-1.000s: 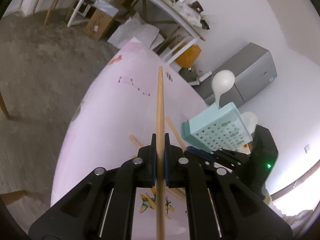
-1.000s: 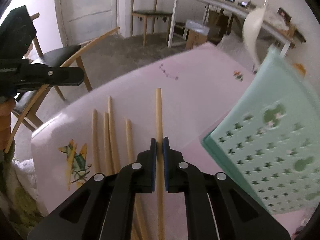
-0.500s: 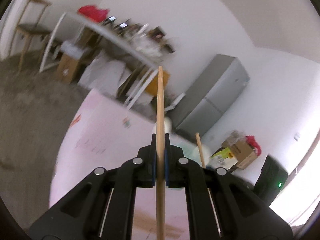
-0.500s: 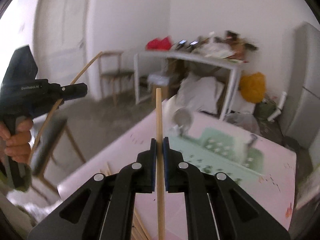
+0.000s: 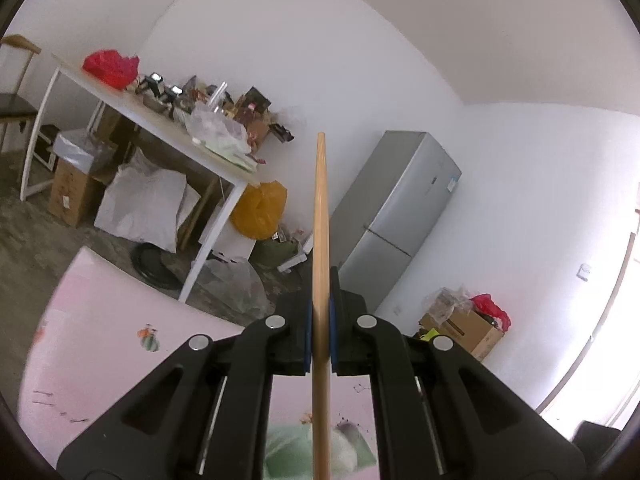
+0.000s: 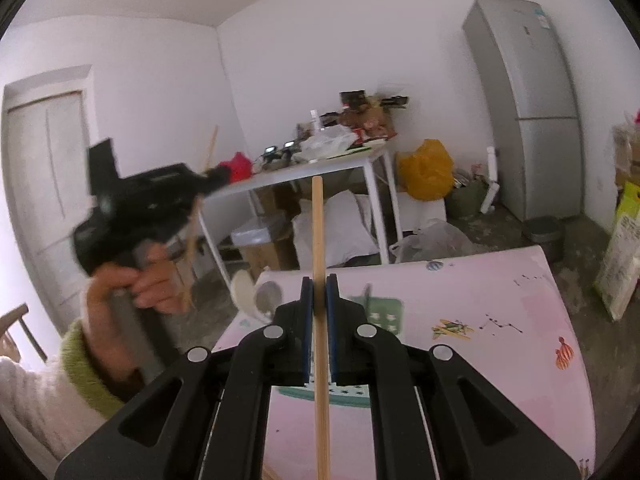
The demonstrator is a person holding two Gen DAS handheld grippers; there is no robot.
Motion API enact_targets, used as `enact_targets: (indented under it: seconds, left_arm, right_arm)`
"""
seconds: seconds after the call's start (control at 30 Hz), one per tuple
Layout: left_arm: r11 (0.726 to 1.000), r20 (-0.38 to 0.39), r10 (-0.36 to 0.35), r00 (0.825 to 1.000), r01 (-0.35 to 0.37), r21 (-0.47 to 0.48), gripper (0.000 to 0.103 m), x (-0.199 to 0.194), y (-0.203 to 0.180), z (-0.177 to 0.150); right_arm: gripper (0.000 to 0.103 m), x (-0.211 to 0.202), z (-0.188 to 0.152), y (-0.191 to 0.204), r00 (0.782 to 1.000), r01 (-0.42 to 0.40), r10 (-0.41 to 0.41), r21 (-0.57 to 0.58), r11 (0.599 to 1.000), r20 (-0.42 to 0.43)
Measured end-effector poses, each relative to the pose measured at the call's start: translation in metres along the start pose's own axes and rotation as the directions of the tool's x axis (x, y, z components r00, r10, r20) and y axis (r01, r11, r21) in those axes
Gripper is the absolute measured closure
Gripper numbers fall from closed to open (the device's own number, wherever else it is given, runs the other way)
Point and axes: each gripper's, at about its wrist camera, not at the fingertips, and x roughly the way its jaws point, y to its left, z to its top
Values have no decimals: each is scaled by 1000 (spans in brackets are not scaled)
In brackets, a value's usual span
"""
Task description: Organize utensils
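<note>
Left tongs and right tongs are each pinching a wooden chopstick, raised above the pink counter. Carrying step; next, likely lowering both into the green basket.

Green utensil basket with spoons blocks the pink tabletop's left edge; its right side lies bare.

Left wrist view: I look along the left gripper, aimed near level at the far wall, fridge and cluttered white table.
Right wrist view: tipped lower over the pink table.
Shared: fridge, white table, yellow bag.
</note>
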Motion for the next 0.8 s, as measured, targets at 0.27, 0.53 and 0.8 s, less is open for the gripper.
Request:
enact_targets:
  seconds: [0.27,0.53,0.8]
  left_arm:
    - [994,-97,3,995,-14,-113,98,74,19,-15]
    - [993,-128,40,991,-54,-109,98,92,31,-32]
    - [992,-149,52,987,-68,-104,98,93,39,-44]
  right_arm:
    - [96,13,-7,-33,1000,25,-24,73,997,-16]
    - [96,18,-12,-48,1000,23,-21,106,994,-23]
    - [96,13,-15,-55,999,38,-36,123,992,-21]
